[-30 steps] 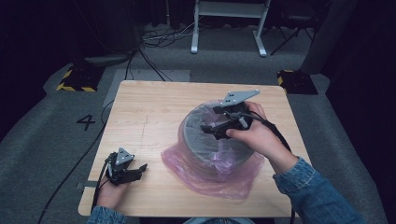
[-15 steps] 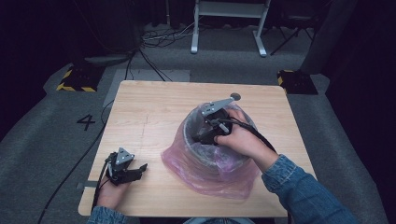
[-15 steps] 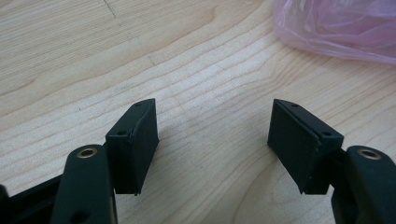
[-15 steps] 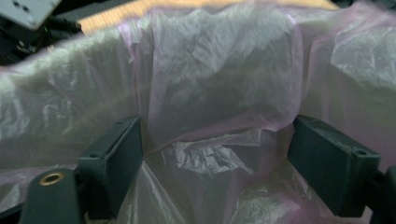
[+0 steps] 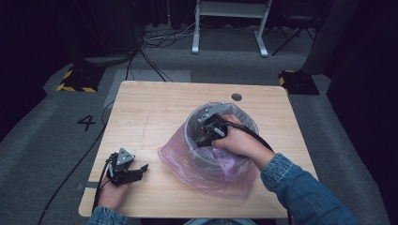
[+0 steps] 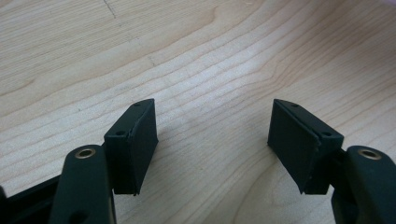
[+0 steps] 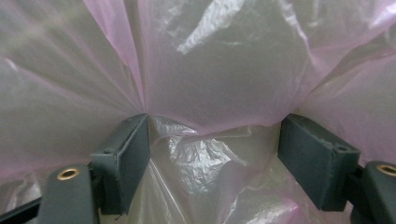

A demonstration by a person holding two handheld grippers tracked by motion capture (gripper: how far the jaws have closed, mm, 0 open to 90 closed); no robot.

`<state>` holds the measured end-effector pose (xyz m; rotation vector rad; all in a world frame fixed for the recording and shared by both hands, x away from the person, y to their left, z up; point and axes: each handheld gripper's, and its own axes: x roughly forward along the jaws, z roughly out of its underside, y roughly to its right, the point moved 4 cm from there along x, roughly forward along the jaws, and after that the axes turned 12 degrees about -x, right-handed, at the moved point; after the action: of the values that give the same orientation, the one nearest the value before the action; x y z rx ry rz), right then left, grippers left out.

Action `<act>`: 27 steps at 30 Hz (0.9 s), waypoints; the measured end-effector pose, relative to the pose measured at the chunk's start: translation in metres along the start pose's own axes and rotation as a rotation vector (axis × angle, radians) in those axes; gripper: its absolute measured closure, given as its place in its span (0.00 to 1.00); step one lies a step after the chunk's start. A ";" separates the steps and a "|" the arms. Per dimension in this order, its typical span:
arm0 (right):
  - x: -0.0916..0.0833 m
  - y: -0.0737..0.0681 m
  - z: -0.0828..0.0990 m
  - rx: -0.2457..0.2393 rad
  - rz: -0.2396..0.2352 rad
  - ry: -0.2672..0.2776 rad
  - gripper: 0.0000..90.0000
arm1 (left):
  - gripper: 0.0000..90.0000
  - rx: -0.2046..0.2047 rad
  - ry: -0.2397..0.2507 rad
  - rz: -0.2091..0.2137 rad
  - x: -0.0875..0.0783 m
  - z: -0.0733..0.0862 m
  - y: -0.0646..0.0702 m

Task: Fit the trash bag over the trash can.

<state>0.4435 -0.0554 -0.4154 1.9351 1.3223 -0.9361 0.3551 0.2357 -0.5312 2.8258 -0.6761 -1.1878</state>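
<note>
A grey round bin (image 5: 191, 140) stands on the wooden table (image 5: 150, 108), with a pink see-through bag (image 5: 220, 176) draped in and around it. My right gripper (image 5: 203, 137) reaches down inside the bin's mouth. In the right gripper view its jaws stand wide and have just been closing, with crumpled bag film (image 7: 210, 70) stretched over and between the fingertips of this gripper (image 7: 215, 154). My left gripper (image 5: 139, 170) lies on the table at the front left, apart from the bin. It (image 6: 212, 135) is open over bare wood with nothing between its jaws.
A small dark round spot (image 5: 236, 97) marks the table's far side. Behind the table stand a white frame (image 5: 230, 28) and floor cables (image 5: 155, 42). A "4" (image 5: 87, 123) is marked on the grey floor at the left.
The right hand has come down from above the bin's far rim and carried its gripper into the bag-lined bin. The left gripper has stayed put.
</note>
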 end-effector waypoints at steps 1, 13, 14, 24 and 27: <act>0.002 0.001 0.001 -0.004 -0.002 -0.010 0.28 | 0.36 0.000 0.000 0.000 0.000 0.000 0.000; 0.022 -0.004 0.014 0.003 -0.055 -0.150 0.27 | 0.36 0.002 0.001 -0.001 0.000 0.000 0.000; 0.022 -0.005 0.014 0.003 -0.055 -0.147 0.27 | 0.36 0.002 0.001 -0.001 0.000 0.000 0.000; -0.026 -0.004 -0.002 0.026 -0.025 0.051 0.29 | 0.36 0.001 0.002 -0.002 0.000 0.000 0.000; -0.043 -0.002 -0.006 0.024 0.016 0.107 0.29 | 0.36 0.000 0.002 -0.002 0.001 0.000 0.000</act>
<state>0.4323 -0.0721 -0.3766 2.0357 1.3597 -0.8542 0.3556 0.2353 -0.5312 2.8285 -0.6729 -1.1844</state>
